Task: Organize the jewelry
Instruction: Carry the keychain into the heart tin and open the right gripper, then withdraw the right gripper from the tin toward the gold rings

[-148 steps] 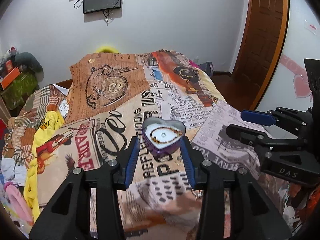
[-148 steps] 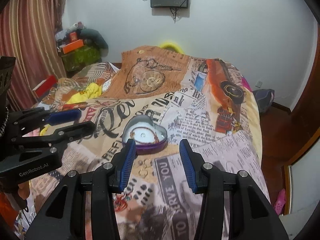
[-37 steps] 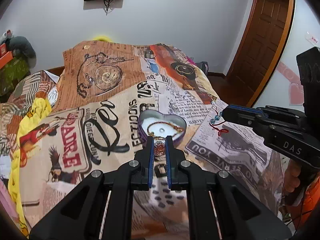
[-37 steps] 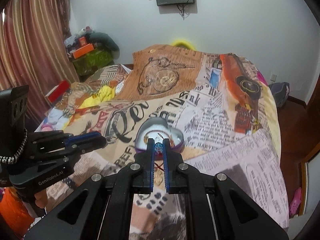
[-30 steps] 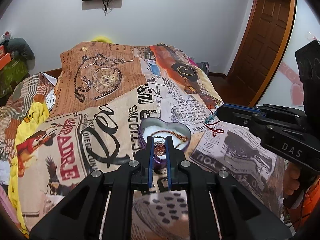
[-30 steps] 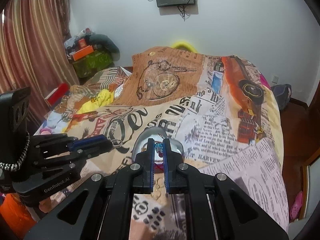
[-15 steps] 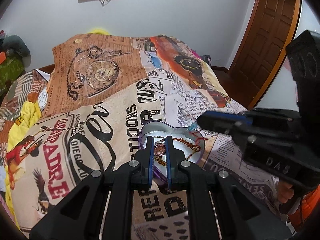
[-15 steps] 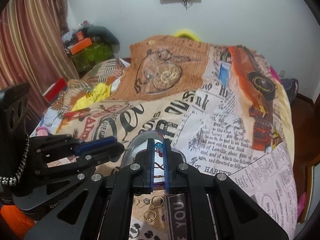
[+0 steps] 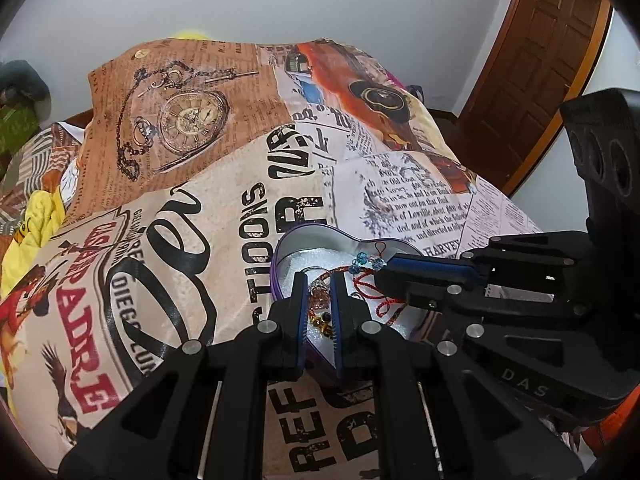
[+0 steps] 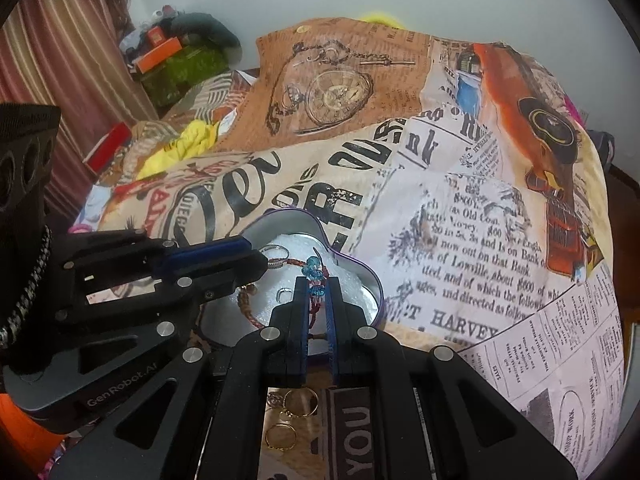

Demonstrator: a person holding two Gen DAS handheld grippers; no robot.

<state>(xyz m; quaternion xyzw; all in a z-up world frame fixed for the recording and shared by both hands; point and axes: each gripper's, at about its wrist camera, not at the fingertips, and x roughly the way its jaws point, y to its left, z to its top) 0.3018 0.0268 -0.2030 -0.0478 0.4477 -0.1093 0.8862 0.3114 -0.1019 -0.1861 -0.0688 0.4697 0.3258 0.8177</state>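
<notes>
I've got both grippers over the heart tin (image 9: 289, 242) on the bedspread (image 9: 200, 208). L gripper (image 9: 319, 294) pinches a copper bead piece; R gripper (image 10: 316, 294) pinches the red-cord bracelet (image 10: 314, 270), w/ tin rim close either side. Only R view shows gold rings (image 10: 298, 402) outside the tin.

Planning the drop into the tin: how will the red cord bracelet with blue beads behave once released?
Likely floppy: the red cord bracelet loops limply below the right gripper. Probably light; it may snag the heart tin rim.

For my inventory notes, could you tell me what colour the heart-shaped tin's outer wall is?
Purple; the heart-shaped tin shows it best in the right wrist view.
</notes>
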